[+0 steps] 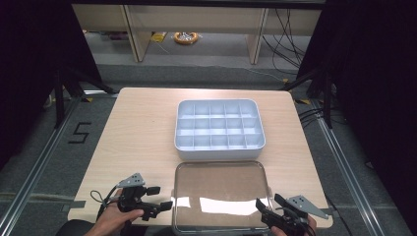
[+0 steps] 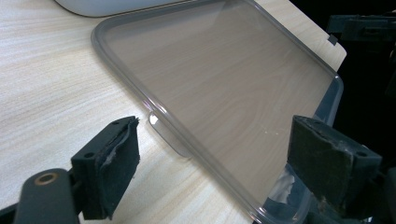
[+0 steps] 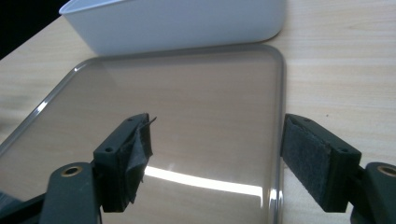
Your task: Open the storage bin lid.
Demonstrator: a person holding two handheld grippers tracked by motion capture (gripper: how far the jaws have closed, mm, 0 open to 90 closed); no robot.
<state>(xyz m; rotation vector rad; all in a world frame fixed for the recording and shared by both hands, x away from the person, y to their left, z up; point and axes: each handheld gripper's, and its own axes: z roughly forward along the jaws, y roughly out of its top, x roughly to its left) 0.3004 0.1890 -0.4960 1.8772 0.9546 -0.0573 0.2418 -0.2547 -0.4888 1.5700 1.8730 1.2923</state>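
- One pale wooden table with rounded corners (image 1: 137, 128) carries two things: one box and one lid.
- The white plastic rectangular organiser box (image 1: 220, 129) sits at the middle of the table, toward the far side. Its inside is split by thin walls into a grid; the exact number of compartments is hard to count, roughly four rows of five.
- One clear, grey-tinted rectangular plastic lid with rounded corners (image 1: 221, 194) lies flat on the table just near of the box, almost touching it. Its near edge reaches the near edge of the table.
- One small tab (image 2: 164, 135) sticks out from the lid's left long edge.
- Two hand-held grippers are at the near edge, one on each side of the lid.
- The left gripper (image 1: 158, 197), held in one hand (image 1: 115, 220), sits just left of the lid's near-left corner. Its two black padded jaws are spread wide, with nothing between them, pointing at the lid's left edge.
- The right gripper (image 1: 268, 202) is at the lid's near-right corner. Its two jaws are also spread wide, straddling the lid's right edge without pinching it.
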